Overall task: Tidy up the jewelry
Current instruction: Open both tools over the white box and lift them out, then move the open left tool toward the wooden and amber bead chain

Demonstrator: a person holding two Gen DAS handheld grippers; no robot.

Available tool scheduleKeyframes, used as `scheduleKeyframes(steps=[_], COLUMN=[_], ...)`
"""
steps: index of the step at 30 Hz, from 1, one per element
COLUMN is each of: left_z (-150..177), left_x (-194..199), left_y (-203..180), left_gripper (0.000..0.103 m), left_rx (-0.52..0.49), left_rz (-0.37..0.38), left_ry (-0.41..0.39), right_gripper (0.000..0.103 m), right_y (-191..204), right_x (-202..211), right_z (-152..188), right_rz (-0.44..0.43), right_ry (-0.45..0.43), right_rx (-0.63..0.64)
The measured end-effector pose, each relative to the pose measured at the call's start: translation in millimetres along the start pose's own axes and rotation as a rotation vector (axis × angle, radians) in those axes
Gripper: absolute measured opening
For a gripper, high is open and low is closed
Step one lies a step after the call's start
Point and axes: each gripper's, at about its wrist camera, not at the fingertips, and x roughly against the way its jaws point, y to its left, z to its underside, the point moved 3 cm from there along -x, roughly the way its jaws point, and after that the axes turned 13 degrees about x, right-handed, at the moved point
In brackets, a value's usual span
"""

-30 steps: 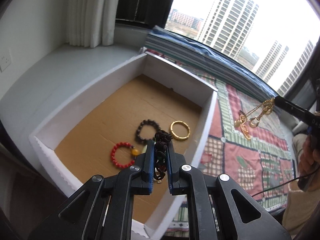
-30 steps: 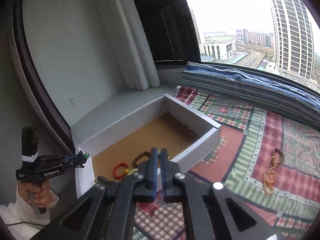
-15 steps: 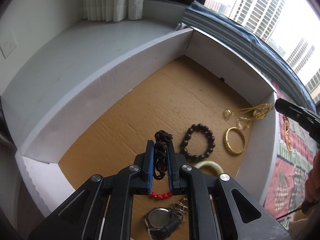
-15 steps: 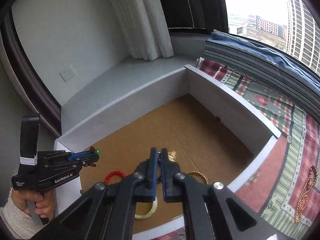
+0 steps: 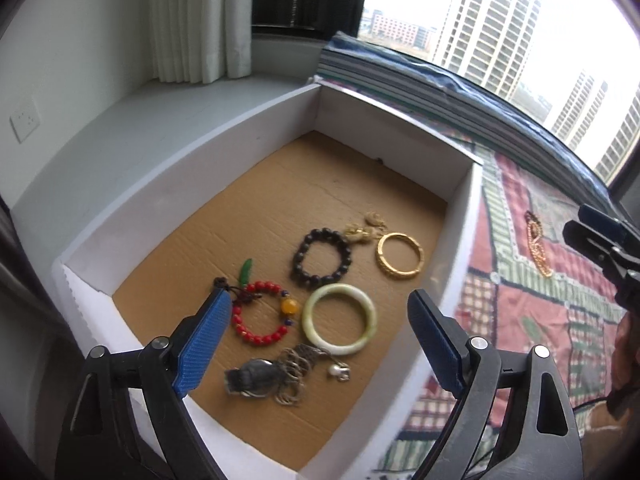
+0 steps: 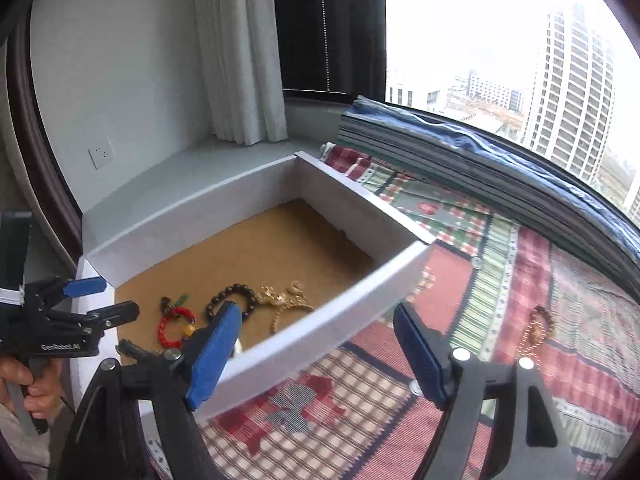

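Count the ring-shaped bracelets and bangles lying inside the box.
4: red bead bracelet near-left, black bead bracelet centre, green bangle near, gold bangle right. None seem hidden.

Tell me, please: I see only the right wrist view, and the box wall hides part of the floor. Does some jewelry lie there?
Observer: Yes. A pale green bangle lies flat beside the red bead bracelet.
Operator: Is anything else hidden?
Observer: A watch lies next to a tangled silver chain.
Operator: I see only an arc of gold. Is it a whole ring?
Observer: Yes, a closed gold bangle, lying flat, apart from the dark bead bracelet.
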Motion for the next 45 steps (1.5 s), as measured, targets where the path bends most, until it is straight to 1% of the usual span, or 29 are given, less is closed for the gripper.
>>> scheduleKeyframes(steps=[2, 5, 7, 9, 14, 18, 21, 26, 31, 39, 42, 45], left_z=[13.6, 39.4, 58.4, 77.3, 124.4, 151.0, 163.7, 169.6, 168.0, 158.7, 149.6, 137.6], left_x=[10.0, 19.9, 22.6, 20.3, 2.4, -17.3, -24.9, -31.2, -42.0, -65.9, -74.1, -79.6], left_y=[-24.3, -63.0, -89.0, -113.1, -158.2, -179.1, -189.5, -199.4, -203.9, -208.6, -221.4, -245.3], left_gripper=[0.092, 0.094, 0.094, 0.095, 0.095, 0.095, 0.095, 0.095, 0.095, 0.095, 0.095, 0.095], left_rx=[-0.032, -0.080, -0.121, -0.174, -0.289, -0.331, -0.360, -0.383, -0.374, -0.358, -0.371, -0.398], left_rz=[0.047, 0.126, 0.176, 0.208, 0.230, 0.230, 0.219, 0.212, 0.199, 0.181, 0.184, 0.217], left_ry=[0.001, 0.009, 0.022, 0.038, 0.094, 0.157, 0.174, 0.181, 0.187, 0.221, 0.231, 0.234], right_gripper=[0.080, 0.080, 0.080, 0.080, 0.080, 0.080, 0.080, 0.082, 0.082, 0.082, 0.082, 0.082], right_y=[-9.7, -24.0, -36.2, -49.1, -78.0, -90.9, -98.3, -104.2, -104.4, -109.5, -112.9, -115.2], right_x=[20.1, 49.9, 65.2, 77.2, 102.6, 115.0, 120.2, 117.5, 107.8, 104.5, 101.3, 99.9], right_z=[19.2, 58.2, 87.3, 118.9, 190.2, 230.1, 253.0, 273.5, 281.3, 290.9, 294.2, 296.1], right_rz=[0.057, 0.150, 0.194, 0.226, 0.321, 0.409, 0.421, 0.407, 0.388, 0.372, 0.356, 0.343], right_ry=[0.002, 0.006, 0.019, 0.047, 0.128, 0.190, 0.212, 0.224, 0.246, 0.240, 0.242, 0.238], right_rx=[0.010, 0.001, -0.030, -0.080, -0.212, -0.250, -0.295, -0.353, -0.362, -0.394, -0.407, -0.416])
